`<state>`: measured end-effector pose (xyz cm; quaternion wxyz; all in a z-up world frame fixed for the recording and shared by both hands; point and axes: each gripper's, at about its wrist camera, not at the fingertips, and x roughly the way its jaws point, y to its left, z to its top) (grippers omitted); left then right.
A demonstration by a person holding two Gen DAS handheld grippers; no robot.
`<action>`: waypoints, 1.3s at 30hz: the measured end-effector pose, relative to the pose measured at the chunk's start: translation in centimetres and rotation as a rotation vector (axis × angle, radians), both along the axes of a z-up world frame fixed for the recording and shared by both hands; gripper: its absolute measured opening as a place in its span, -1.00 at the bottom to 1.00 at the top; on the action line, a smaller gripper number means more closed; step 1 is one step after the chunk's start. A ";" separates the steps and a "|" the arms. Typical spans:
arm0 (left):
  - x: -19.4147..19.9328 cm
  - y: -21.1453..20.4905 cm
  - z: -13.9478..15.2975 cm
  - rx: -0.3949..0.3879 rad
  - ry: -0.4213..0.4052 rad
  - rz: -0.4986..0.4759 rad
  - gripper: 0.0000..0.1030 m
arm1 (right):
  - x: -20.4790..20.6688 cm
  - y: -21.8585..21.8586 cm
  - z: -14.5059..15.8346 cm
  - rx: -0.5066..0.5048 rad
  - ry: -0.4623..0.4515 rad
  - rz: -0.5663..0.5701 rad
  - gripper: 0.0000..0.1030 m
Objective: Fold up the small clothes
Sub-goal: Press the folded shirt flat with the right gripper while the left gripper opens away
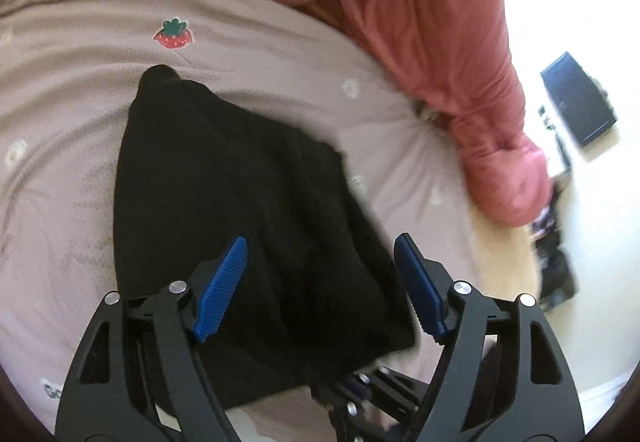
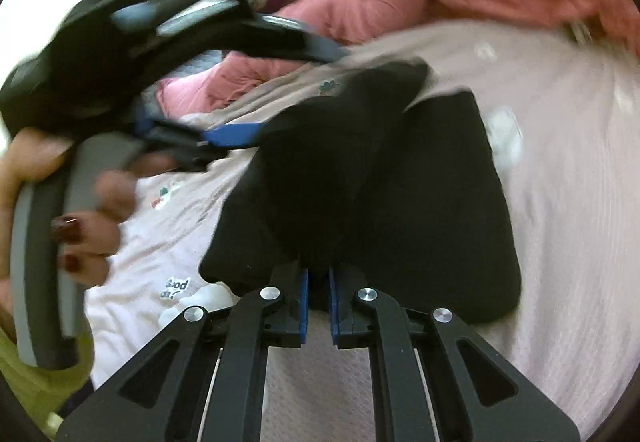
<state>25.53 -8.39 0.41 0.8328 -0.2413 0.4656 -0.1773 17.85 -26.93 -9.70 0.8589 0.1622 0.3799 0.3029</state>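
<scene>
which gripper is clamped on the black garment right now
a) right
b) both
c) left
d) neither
a: in the right wrist view the right gripper has its blue fingers pinched together on an edge of the black garment, while in the left wrist view the left gripper has its fingers spread wide above the cloth, not pressing it.

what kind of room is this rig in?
Most likely a bedroom, with the work done on a bed. A pinkish-beige sheet printed with a strawberry covers a soft surface, a bunched pink duvet lies along its edge, and the black garment rests on the sheet.
</scene>
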 end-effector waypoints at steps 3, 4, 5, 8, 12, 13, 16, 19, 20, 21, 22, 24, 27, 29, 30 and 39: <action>-1.0 1.7 1.0 0.041 -0.038 0.053 0.31 | 0.0 -1.1 -0.5 0.043 0.042 -0.005 -0.86; -1.4 2.3 1.3 0.080 -0.055 0.073 0.31 | -0.1 -1.2 -0.5 0.041 0.042 -0.006 -0.85; -1.6 2.7 1.4 0.111 -0.060 0.083 0.31 | -0.2 -1.4 -0.5 0.038 0.042 -0.005 -0.85; -2.4 3.4 1.0 0.254 -0.079 0.104 0.31 | -0.6 -1.8 -0.2 0.028 0.047 -0.003 -0.82; -3.5 3.9 -0.8 0.381 -0.083 0.099 0.31 | -0.9 -2.9 0.3 0.011 0.045 -0.005 -0.67; -3.6 3.9 -1.2 0.390 -0.078 0.097 0.31 | -1.1 -3.2 0.5 0.008 0.043 -0.006 -0.49; -4.1 4.0 -3.0 0.387 -0.054 0.088 0.31 | -1.5 -4.5 1.7 0.013 0.023 -0.035 -0.24; -4.8 4.1 -3.7 0.374 -0.059 0.087 0.33 | -0.8 -5.5 3.5 0.001 -0.019 -0.057 -0.12; -5.0 4.1 -4.0 0.376 -0.057 0.082 0.33 | -0.3 -5.8 4.2 -0.006 -0.033 -0.065 -0.09; -5.1 4.1 -4.0 0.381 -0.058 0.079 0.33 | 0.3 -5.9 4.8 -0.014 -0.041 -0.068 -0.03; -5.1 4.0 -4.0 0.387 -0.061 0.077 0.33 | 0.9 -6.0 5.3 -0.026 -0.050 -0.069 0.03; -5.2 3.7 -3.9 0.398 -0.065 0.071 0.33 | 2.7 -5.8 6.3 -0.050 -0.053 -0.064 0.12; -5.1 3.5 -4.0 0.407 -0.068 0.072 0.33 | 6.2 -5.1 6.2 -0.059 0.018 -0.042 0.13; -5.2 3.5 -4.0 0.409 -0.070 0.072 0.33 | 8.7 -4.4 5.4 -0.057 0.084 -0.018 0.14; -5.2 3.4 -4.0 0.412 -0.071 0.068 0.33 | 9.8 -4.2 5.0 -0.057 0.117 -0.019 0.14; -5.4 3.1 -3.9 0.427 -0.086 0.056 0.33 | 14.0 -2.6 2.0 -0.052 0.228 0.009 0.14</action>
